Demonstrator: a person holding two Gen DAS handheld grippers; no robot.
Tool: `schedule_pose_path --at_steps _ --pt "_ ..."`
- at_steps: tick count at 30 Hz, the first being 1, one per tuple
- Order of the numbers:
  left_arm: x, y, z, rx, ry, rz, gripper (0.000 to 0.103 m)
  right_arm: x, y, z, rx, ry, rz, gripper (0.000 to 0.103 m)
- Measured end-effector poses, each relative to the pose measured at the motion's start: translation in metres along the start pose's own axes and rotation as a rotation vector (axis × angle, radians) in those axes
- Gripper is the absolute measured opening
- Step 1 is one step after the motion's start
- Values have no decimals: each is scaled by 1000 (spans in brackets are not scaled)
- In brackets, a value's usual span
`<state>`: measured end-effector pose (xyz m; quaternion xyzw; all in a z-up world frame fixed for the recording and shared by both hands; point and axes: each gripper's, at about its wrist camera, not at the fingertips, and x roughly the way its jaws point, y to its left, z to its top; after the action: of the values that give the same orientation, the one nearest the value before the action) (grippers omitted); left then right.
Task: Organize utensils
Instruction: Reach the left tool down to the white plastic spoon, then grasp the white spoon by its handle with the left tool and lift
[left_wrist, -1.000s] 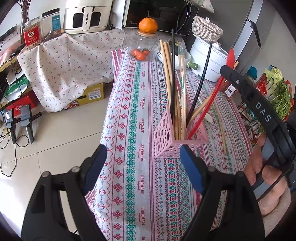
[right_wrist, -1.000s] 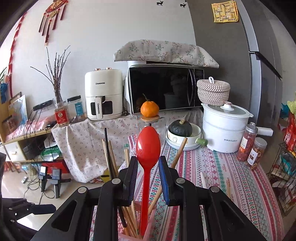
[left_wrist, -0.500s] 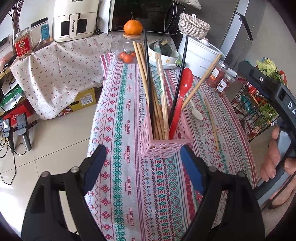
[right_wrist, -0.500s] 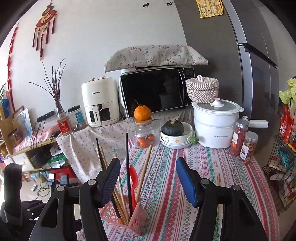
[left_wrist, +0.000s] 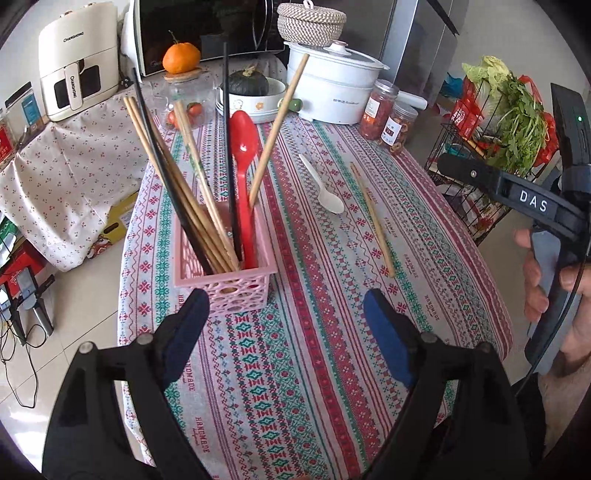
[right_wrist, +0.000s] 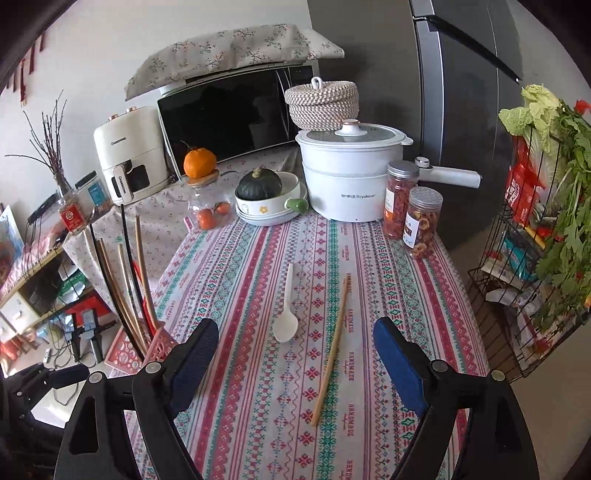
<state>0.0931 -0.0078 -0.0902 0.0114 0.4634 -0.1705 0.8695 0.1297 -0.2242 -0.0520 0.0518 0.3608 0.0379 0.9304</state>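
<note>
A pink lattice holder (left_wrist: 225, 284) stands on the patterned tablecloth and holds a red spoon (left_wrist: 243, 173) and several wooden and black chopsticks. It also shows at the left in the right wrist view (right_wrist: 155, 343). A white spoon (left_wrist: 325, 188) (right_wrist: 286, 314) and one wooden chopstick (left_wrist: 371, 218) (right_wrist: 330, 350) lie loose on the cloth. My left gripper (left_wrist: 284, 332) is open and empty, just in front of the holder. My right gripper (right_wrist: 295, 362) is open and empty, above the loose spoon and chopstick.
At the table's far end stand a white pot (right_wrist: 347, 177), two jars (right_wrist: 410, 210), a bowl with a squash (right_wrist: 266, 195) and a glass jar with an orange on top (right_wrist: 203, 184). A wire rack of vegetables (right_wrist: 539, 258) stands to the right. The table's left edge drops to the floor.
My right gripper opened and let go of the red spoon, which now stands in the holder. It then swung right over the loose spoon and chopstick. My left gripper drew back.
</note>
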Motion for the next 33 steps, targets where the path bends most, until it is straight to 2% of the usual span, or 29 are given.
schedule_pose_path --at_steps 5,9,14,18,21,25,29,30,33 --pt "19 -36 3 66 43 -1 86 4 -38 -7 35 71 -86 87" --pt "42 -59 5 64 75 -9 86 8 -70 -9 90 110 -112 87" --pt "77 -73 15 -26 95 -47 85 15 -101 -10 125 117 -151 87" --pt "104 -71 27 -158 75 -66 79 27 -116 -13 132 153 -157 87" --pt "124 -70 43 -202 43 -11 78 33 -122 -16 123 174 -158 87" --pt "149 -68 68 -188 14 74 76 38 -131 -17 139 193 -147 87" --pt "170 -62 101 -202 27 103 67 41 -141 -19 169 208 -147 87" --pt "175 -61 109 -199 32 113 61 43 -143 -20 178 212 -146 87" --pt "194 -58 132 -187 57 132 52 49 -149 -23 200 233 -144 87"
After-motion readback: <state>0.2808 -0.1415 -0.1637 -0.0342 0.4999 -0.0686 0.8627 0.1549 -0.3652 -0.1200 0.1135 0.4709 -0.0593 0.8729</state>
